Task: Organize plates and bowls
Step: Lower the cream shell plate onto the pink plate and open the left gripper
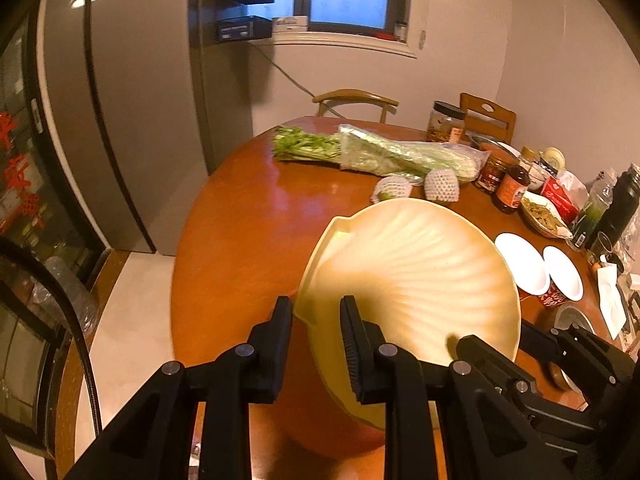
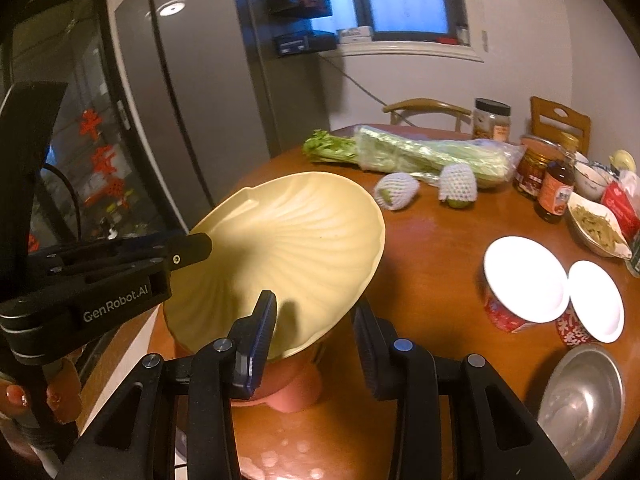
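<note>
Both grippers, left (image 1: 316,312) and right (image 2: 314,312), pinch a pale-yellow, shell-ribbed plate's (image 2: 296,240) rim, tilted.

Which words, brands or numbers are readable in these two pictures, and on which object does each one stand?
"GenRobot.AI": white letters on the black body of the left tool, seen in the right wrist view.
Red cups under white plates: large characters, unreadable.
Sauce bottle and red-labelled jar: print too small.
Red paper cut-outs on the glass door: shapes blurred, unreadable.
Dark box on the wall shelf: label too blurred.
</note>
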`<state>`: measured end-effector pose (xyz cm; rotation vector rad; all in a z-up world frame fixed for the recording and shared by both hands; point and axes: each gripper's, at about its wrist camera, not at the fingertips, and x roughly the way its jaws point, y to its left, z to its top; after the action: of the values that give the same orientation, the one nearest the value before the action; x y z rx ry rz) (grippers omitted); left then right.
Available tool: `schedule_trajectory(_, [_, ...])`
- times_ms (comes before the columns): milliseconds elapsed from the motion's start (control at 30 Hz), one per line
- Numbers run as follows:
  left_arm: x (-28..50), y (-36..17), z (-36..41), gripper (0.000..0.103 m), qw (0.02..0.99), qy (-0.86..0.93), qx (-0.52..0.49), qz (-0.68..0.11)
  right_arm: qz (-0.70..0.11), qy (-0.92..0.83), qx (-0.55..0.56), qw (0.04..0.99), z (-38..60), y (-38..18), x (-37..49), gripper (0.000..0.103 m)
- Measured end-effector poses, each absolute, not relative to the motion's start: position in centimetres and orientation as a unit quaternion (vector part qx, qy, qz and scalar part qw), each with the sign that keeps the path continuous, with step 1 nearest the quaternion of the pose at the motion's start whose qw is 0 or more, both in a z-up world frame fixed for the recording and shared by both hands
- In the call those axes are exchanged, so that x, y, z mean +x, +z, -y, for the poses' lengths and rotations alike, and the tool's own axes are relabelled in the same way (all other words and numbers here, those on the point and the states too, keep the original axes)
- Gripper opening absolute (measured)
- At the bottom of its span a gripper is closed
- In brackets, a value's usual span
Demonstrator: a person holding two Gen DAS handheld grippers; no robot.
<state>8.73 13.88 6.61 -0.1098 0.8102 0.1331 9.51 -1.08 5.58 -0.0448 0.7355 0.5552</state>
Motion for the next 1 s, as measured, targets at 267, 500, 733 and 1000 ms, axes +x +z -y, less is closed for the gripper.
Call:
schedule_trajectory(267, [6.6,5.5,-15.6,0.025,0.911,0.088,-0.062,-0.397,-0.368,0.291,-0.041,0.882,-1.3,4.3,8.3,0.04])
schedule_trajectory(500, [6.5,4.2,-15.7,0.025,0.907,0.091,-0.063,-0.406,-0.375,0.293,-0.056,0.877,-2.0,3.2,8.2,0.04])
schedule_trajectory(733, [6.5,3.2,-15.0,0.025,0.903,0.088,-0.059,-0.416,-0.391,0.286,-0.073,0.872,-1.8,1.8,9.1,0.04])
schedule_trajectory(1000, [6.6,1.9,-14.5,0.025,0.897,0.084,-0.048,-0.431,-0.399,0.282,-0.082,0.869,-1.7,0.8,10.2,0.04])
